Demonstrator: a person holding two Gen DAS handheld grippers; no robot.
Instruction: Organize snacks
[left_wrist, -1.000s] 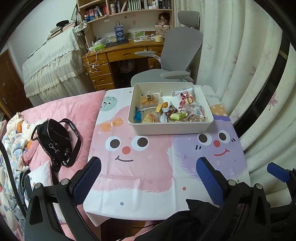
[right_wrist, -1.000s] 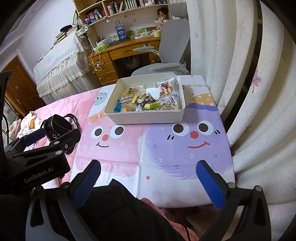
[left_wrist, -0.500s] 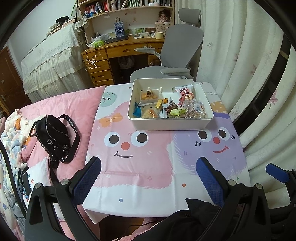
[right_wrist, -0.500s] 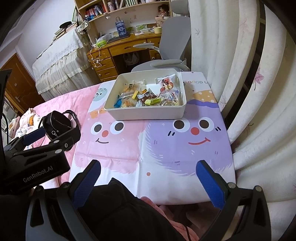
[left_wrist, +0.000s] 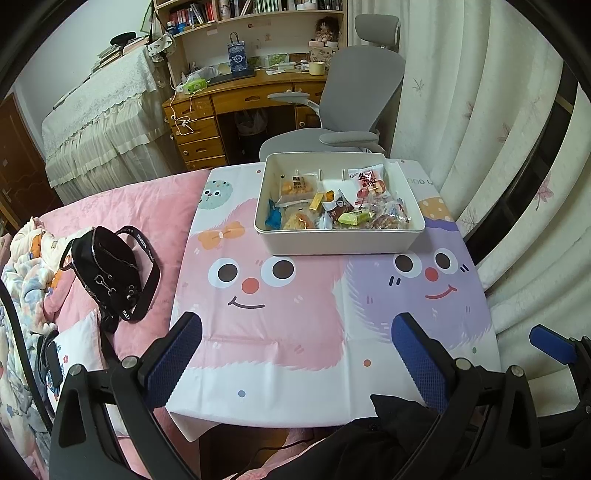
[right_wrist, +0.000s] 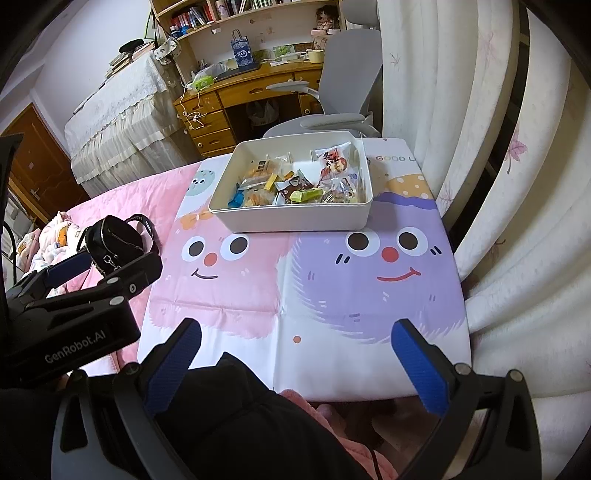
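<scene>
Both hand-held grippers, left (left_wrist: 295, 354) and right (right_wrist: 295, 360), are spread wide and hold nothing, low over the near edge of the bench (left_wrist: 295, 332). The box (left_wrist: 340, 242) of snacks (left_wrist: 332, 206) sits well ahead of them, at the far side.

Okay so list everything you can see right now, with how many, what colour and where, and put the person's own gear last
snack box: one, white, far end of the table, on the cloth.
wrapped snacks: a mixed pile, count unclear, orange, blue, green, red and brown, inside the box.
tablecloth: one, pink and purple cartoon faces, over the table.
handbag: one, black, on the pink bed cover left of the table.
office chair: one, grey, behind the table.
desk: one, wooden, with drawers, back of the room.
curtains: cream, along the right.
left tool: one, black with blue pads, open, over the near table edge.
right tool: one, same colours, open, over the near edge.
</scene>
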